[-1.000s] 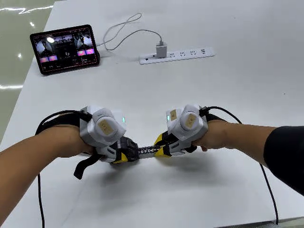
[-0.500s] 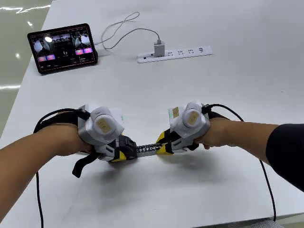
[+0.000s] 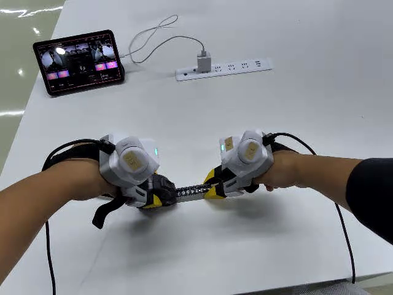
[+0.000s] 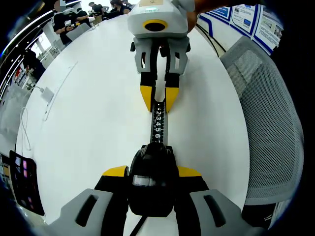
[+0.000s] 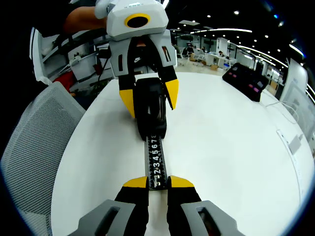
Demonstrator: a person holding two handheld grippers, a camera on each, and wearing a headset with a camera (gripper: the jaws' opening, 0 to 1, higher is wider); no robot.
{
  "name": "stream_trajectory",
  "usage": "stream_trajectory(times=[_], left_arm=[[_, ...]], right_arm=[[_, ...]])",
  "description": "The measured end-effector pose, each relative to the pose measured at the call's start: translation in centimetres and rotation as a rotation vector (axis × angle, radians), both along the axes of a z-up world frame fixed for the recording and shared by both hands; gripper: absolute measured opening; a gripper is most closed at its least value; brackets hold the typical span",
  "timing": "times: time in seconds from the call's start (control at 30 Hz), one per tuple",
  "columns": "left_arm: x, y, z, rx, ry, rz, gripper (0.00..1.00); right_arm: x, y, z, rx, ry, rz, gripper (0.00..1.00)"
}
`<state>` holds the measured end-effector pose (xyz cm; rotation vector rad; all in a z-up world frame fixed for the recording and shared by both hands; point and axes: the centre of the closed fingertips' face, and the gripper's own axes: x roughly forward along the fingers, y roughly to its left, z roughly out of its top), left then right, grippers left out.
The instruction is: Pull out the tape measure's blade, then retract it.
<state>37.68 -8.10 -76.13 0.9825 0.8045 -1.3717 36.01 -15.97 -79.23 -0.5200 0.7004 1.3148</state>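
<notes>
Changed: right gripper (image 3: 213,185) has drawn slightly further right of left gripper (image 3: 155,196); more of the dark metal blade with white numerals (image 3: 191,192) is exposed between us. The head view has also shifted a bit.
Meaning: I judge this is still early in the pull-out; retract not yet begun.
Left jaws: mine pinch the black plastic tape measure case (image 4: 152,179) by its sides, low over the white table (image 3: 258,246); contact with the top, cannot tell.
Blade: short, straight, first numerals showing.
Right jaws: pressed together on the blade's tip end.
Count: two grippers, one tape measure, one blade, one black tablet (image 3: 78,61), one white power strip (image 3: 224,67) with one charger plugged in.
</notes>
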Motion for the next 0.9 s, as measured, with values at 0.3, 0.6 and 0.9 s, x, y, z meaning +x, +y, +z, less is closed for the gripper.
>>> stream_trajectory(times=[0.3, 0.6, 0.9], left_arm=[[0.0, 0.0, 0.0, -0.001, -0.001, 0.0, 0.3], [0.0, 0.0, 0.0, -0.003, 0.001, 0.0, 0.3], [0.0, 0.0, 0.0, -0.004, 0.0, 0.0, 0.3]], right_arm=[[-0.1, -0.8, 0.0, -0.007, 0.003, -0.006, 0.09], [-0.2, -1.6, 0.0, -0.006, 0.012, -0.013, 0.09], [-0.4, -2.2, 0.1, -0.012, 0.012, -0.017, 0.09]])
